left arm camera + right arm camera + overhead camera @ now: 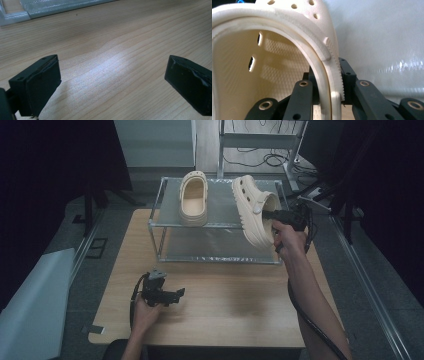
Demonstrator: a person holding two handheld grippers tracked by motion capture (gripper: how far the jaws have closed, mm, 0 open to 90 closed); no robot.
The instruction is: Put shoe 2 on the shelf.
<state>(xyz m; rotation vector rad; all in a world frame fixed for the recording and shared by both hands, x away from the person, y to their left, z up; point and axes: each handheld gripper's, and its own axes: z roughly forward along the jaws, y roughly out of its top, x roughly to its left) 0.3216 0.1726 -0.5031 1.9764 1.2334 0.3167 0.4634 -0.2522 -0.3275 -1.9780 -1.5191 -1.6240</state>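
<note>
Two cream clogs are at a metal shelf rack point(165, 224). One clog point(193, 200) lies flat on the top shelf at the left. The other clog point(254, 210) is tipped on its side at the shelf's right end, held by my right gripper point(268, 214). In the right gripper view the jaws are shut on the clog's side wall point(329, 67), one inside and one outside. My left gripper point(176, 294) rests low over the wooden table point(225, 310), held in a hand. Its pads point(37, 85) stand wide open with bare wood between them.
The rack has a lower shelf point(215, 245) with a silvery sheet. Black cables trail from both grippers. A pale board point(30, 305) lies on the floor at the left, and cables and stands sit beyond the table at the back right.
</note>
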